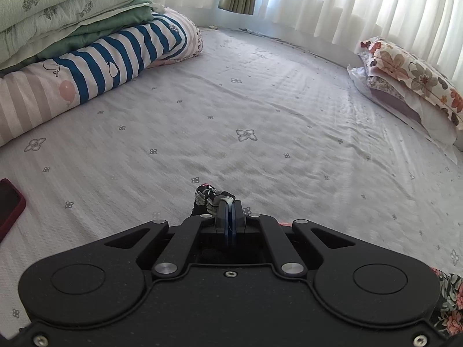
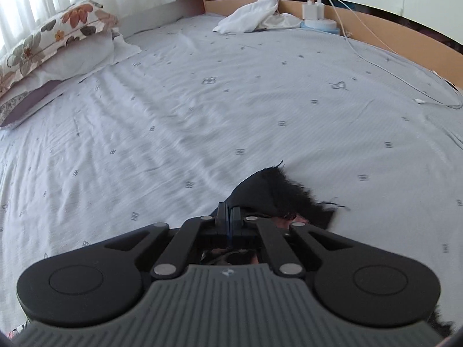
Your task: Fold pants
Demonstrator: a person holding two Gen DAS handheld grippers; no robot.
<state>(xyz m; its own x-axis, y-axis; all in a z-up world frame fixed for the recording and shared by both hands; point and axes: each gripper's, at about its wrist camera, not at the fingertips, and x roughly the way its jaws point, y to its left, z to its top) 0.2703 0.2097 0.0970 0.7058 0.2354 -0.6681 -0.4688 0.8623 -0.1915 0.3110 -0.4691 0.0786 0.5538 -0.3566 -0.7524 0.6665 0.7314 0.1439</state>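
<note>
The pants are black with a pink and white flower print. In the left wrist view a small bunch of the pants (image 1: pixel 206 197) sticks out past my left gripper (image 1: pixel 230 206), which is shut on it; more of the fabric shows at the lower right (image 1: pixel 448 297). In the right wrist view my right gripper (image 2: pixel 230 208) is shut on a black frayed edge of the pants (image 2: pixel 277 188), which fans out to the right over the bed sheet. Most of the pants is hidden under both grippers.
A pale grey bed sheet (image 1: pixel 246 110) covers the bed. Folded quilts (image 1: pixel 86 43) are stacked at far left, floral pillows (image 1: pixel 411 86) at right, a dark red phone (image 1: pixel 8 205) at the left edge. White cloth (image 2: pixel 254 14), chargers (image 2: pixel 314 8) and cables (image 2: pixel 405 84) lie by the headboard.
</note>
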